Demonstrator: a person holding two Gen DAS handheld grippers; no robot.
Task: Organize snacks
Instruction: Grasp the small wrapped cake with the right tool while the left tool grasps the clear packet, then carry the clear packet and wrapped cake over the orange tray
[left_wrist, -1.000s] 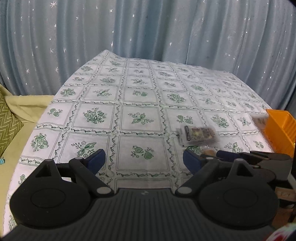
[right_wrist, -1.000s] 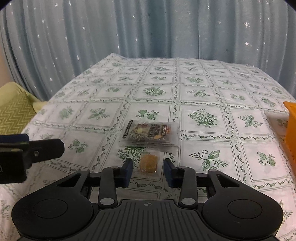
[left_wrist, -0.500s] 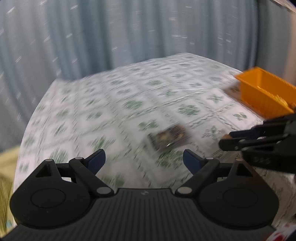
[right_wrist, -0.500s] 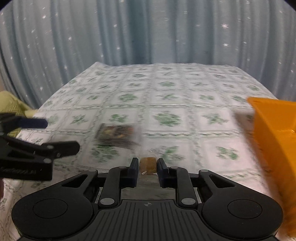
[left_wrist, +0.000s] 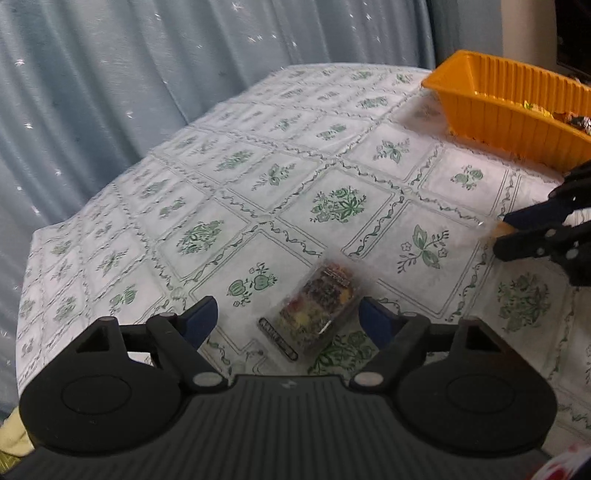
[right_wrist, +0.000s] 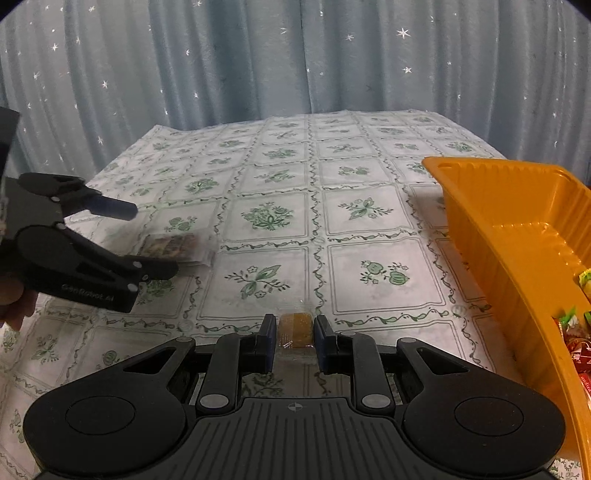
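I see soft, even, bluish light with only faint shadows, slight motion blur over the left view, and strong fisheye bending with dark corners at the edges.

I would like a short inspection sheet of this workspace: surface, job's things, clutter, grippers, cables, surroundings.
Surface: table under a white cloth with green flower squares.
Job's things: orange ribbed plastic tray at the right, wrapped sweets inside; small amber snack in clear wrapper; clear flat packet of mixed dark snacks lying on the cloth.
Clutter: nothing seen.
Grippers: right gripper shut on the amber snack; left gripper closing, packet between its fingers, not yet pressed.
Cables: nothing seen.
Surroundings: blue-grey curtain with small white stars behind the table.
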